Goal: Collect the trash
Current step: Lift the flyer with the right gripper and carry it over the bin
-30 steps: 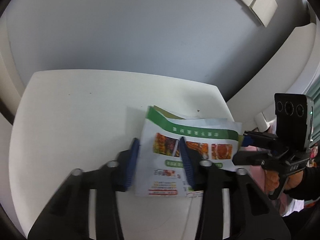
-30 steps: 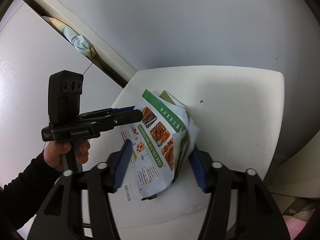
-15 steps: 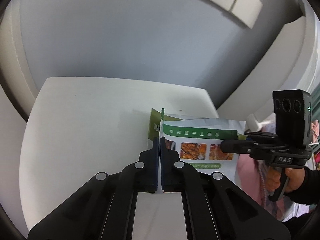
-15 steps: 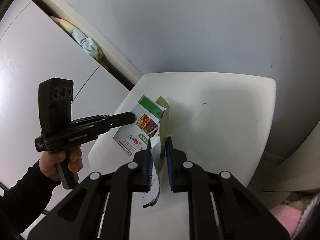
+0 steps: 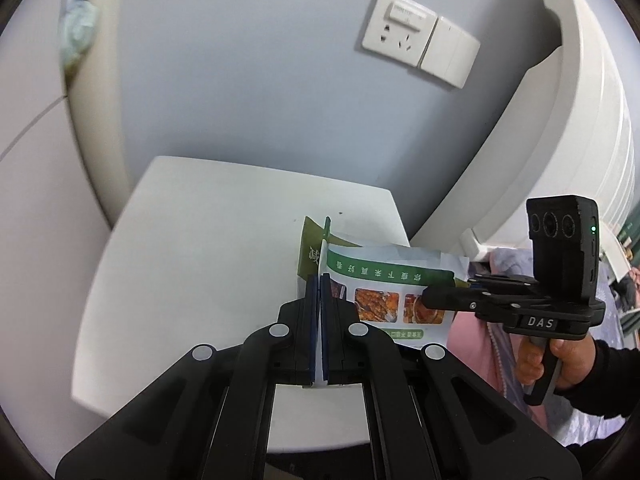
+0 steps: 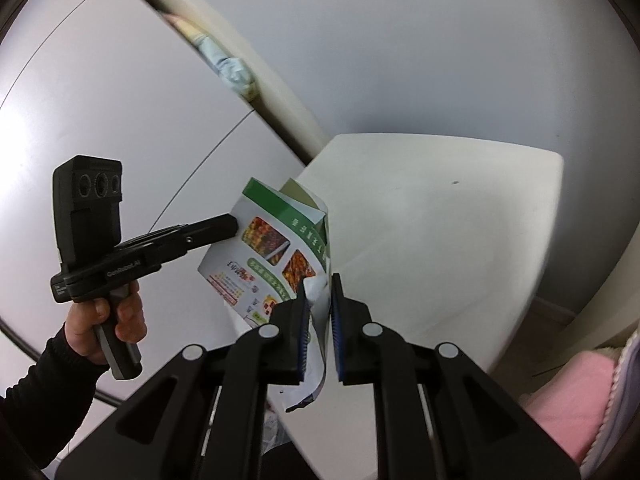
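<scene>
Leaflets (image 5: pixel 384 292), green-banded with food photos, held clear above the near right part of the white table (image 5: pixel 208 248). Left gripper (image 5: pixel 319 280) fully closed, pinching their left edge. Right gripper (image 6: pixel 319 280) nearly closed, clamping the crumpled right edge. Wall socket (image 5: pixel 396 28) on the far wall

I read "DAS" in white on side of right gripper (image 5: pixel 430 298), right of view. I read "GenRobot.AI" on side of left gripper (image 6: pixel 232 225), far left. Food leaflet (image 5: pixel 384 280) carries white Chinese characters on green band, too small for me to make out. Small print lower on leaflet unreadable.
</scene>
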`<state>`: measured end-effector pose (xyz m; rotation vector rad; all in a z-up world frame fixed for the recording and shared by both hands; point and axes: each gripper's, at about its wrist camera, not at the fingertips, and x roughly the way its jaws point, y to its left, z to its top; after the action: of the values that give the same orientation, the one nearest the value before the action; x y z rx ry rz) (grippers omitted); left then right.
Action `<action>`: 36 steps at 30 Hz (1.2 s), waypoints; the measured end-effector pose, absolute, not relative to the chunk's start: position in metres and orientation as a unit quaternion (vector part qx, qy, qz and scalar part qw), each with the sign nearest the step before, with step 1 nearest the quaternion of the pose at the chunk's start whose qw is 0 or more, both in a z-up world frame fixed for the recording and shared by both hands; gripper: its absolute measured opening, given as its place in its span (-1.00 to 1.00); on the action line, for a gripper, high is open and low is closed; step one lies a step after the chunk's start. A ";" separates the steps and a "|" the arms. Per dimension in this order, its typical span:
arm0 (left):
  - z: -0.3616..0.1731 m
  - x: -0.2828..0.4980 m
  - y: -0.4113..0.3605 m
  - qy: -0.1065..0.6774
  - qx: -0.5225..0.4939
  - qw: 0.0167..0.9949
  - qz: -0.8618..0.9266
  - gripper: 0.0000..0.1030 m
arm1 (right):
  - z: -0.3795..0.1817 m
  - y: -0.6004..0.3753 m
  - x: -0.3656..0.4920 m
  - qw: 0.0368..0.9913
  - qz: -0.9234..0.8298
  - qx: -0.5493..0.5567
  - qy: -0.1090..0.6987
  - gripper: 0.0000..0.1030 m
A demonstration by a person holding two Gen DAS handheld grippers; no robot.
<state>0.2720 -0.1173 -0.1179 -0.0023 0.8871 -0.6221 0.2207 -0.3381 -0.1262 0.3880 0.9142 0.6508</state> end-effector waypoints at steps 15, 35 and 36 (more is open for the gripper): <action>-0.093 0.150 -0.015 0.403 -0.034 0.897 -0.180 -0.99 | -0.122 -0.217 0.167 0.792 0.405 0.112 0.444 -0.82; -0.170 0.023 0.103 0.432 -0.118 0.893 -0.054 -0.99 | -0.179 -0.057 0.131 0.702 0.497 -0.009 0.510 -0.82; -0.172 0.020 0.106 0.433 -0.121 0.892 -0.051 -0.99 | -0.182 -0.051 0.131 0.699 0.498 -0.012 0.513 -0.82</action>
<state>0.0201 0.1057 -0.1724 -0.2504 0.8988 -0.1057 0.1312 -0.0515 -0.1819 -0.0270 1.1422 1.1103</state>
